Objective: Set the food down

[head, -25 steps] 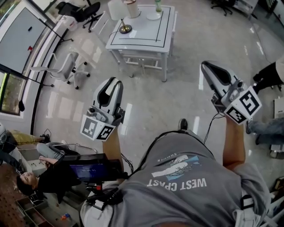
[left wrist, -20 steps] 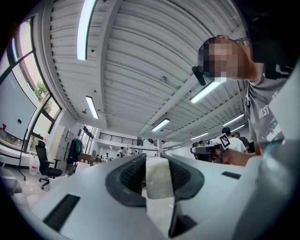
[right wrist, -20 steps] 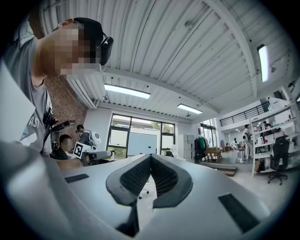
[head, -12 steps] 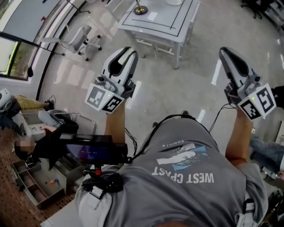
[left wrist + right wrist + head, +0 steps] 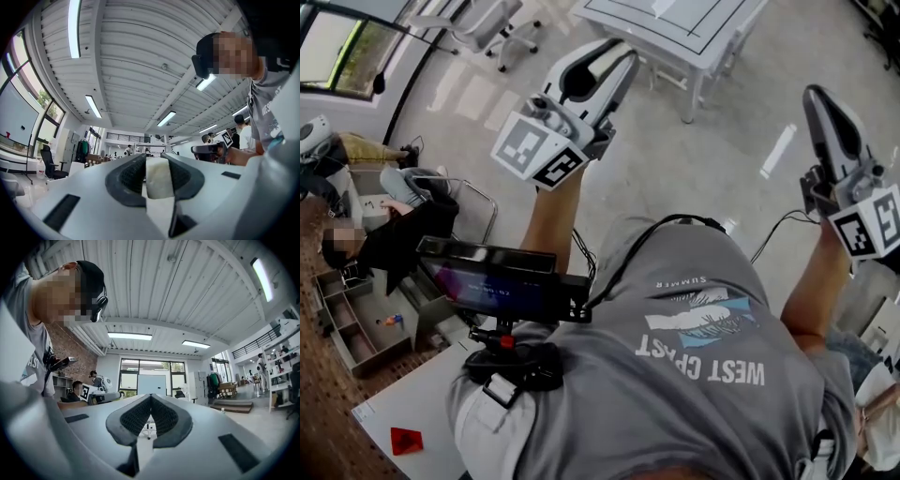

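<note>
Slippage is the risk: the left gripper point(image 5: 605, 61) pinches a pale food block point(image 5: 158, 178) between its jaws above bare floor point(image 5: 675, 178), apart from the white table point(image 5: 694, 19), so any slackening drops it, while the right gripper point(image 5: 150, 399), jaws pressed together, carries nothing.

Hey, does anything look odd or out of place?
Slightly: the left gripper is clamped on a pale cream food block high over the glossy floor, short of the white table; the right gripper is shut and empty.
</note>
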